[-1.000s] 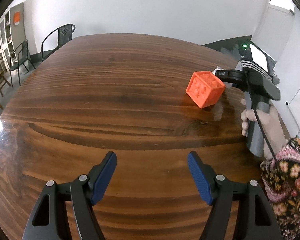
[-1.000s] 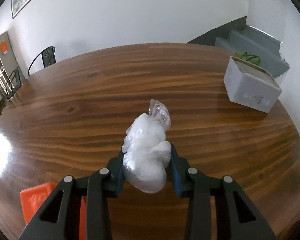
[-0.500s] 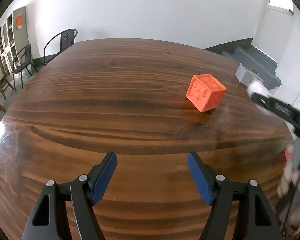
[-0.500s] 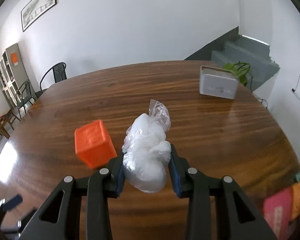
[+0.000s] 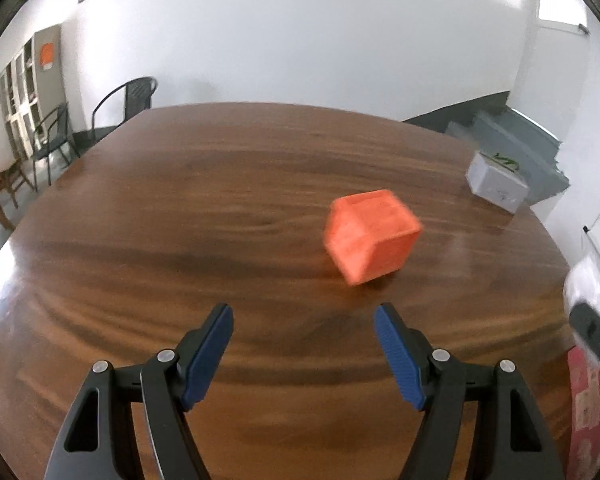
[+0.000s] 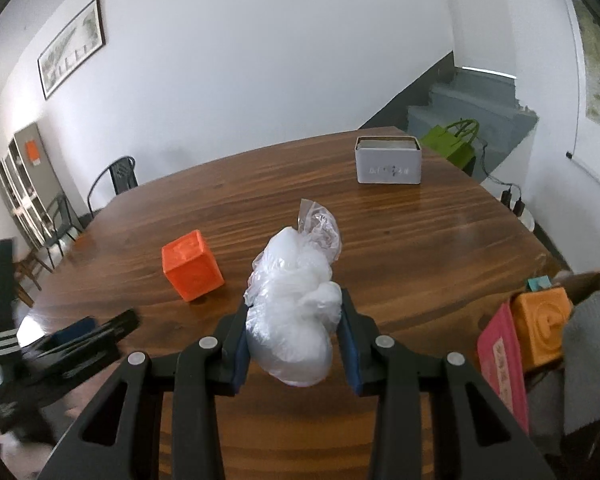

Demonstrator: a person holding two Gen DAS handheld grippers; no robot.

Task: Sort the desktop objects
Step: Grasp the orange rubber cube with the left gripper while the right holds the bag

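Observation:
My right gripper (image 6: 294, 344) is shut on a crumpled clear plastic bag (image 6: 296, 300), held above the wooden table (image 6: 420, 256). An orange cube (image 6: 191, 266) rests on the table to the left of the bag; the left wrist view shows the same orange cube (image 5: 372, 236) just ahead and slightly right of my left gripper (image 5: 304, 348). That gripper stands open with nothing between its blue pads. The left gripper (image 6: 80, 336) also shows blurred at the left edge of the right wrist view. Part of the right gripper (image 5: 592, 320) appears at the right edge of the left wrist view.
A white box (image 6: 388, 160) stands at the table's far right. A cardboard box (image 6: 592, 284) at the near right holds an orange block (image 6: 542, 324), a pink card (image 6: 500, 364) and a grey cloth (image 6: 592, 356). Chairs (image 5: 120, 104) stand beyond the far left edge.
The right gripper has drawn back and swung right with the bag, bringing the cardboard box into view. The left gripper has moved closer to the orange cube.

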